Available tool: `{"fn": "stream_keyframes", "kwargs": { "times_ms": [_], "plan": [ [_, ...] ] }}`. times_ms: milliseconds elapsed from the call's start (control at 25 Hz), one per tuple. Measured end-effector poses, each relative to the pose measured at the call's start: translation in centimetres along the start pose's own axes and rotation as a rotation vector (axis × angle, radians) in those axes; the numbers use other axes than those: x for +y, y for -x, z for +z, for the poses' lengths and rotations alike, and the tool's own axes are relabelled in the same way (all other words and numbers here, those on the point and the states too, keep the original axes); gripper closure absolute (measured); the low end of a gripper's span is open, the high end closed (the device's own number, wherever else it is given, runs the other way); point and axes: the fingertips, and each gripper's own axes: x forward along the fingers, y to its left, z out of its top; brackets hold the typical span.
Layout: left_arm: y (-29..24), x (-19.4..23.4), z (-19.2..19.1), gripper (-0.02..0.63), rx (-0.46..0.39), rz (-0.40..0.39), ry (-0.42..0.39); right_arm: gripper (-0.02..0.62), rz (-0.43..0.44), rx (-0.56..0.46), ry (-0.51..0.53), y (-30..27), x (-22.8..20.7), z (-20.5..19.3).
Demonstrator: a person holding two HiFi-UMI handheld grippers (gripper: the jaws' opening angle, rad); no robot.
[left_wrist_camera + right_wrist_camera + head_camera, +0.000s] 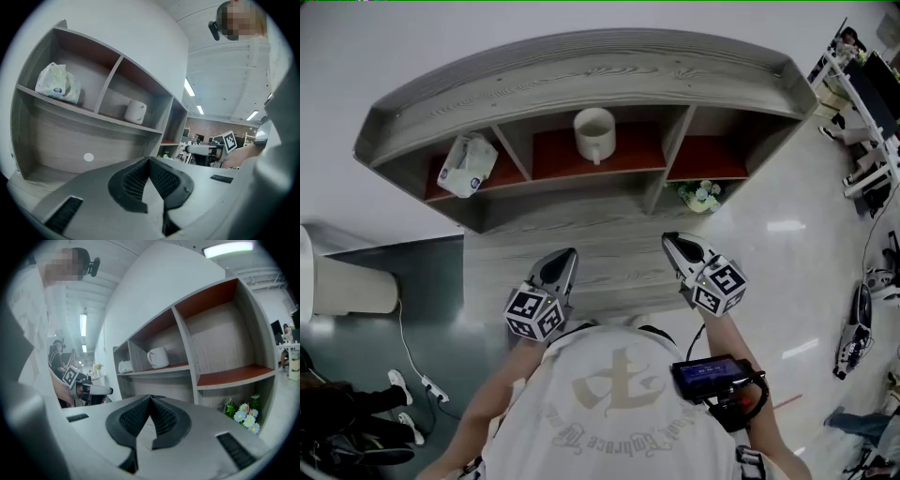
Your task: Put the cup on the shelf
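While the cup (594, 134) sits shelved, left gripper (566, 255), right gripper (672, 241) held near-level, jaws pressed together.

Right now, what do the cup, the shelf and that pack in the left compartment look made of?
The cup looks like glazed ceramic: cream-white, thick rim, soft sheen. The shelf is probably laminated board: grey wood grain, red-brown compartment floors. The pack seems soft plastic film, crumpled and slightly shiny; contents unclear.

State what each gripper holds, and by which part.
Nothing is held: the left gripper and right gripper are shut and empty; the cup stands on the shelf.
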Motion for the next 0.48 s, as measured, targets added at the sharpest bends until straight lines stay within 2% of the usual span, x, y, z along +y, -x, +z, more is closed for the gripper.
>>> {"fn": "stream_keyframes", "kwargs": {
  "times_ms": [480],
  "plan": [
    [-0.09, -0.69, -0.15, 0.604, 0.009, -0.019, -0.004, 0.592, -0.008, -0.008, -0.007, 0.18, 0.07, -0.19]
  ]
}}
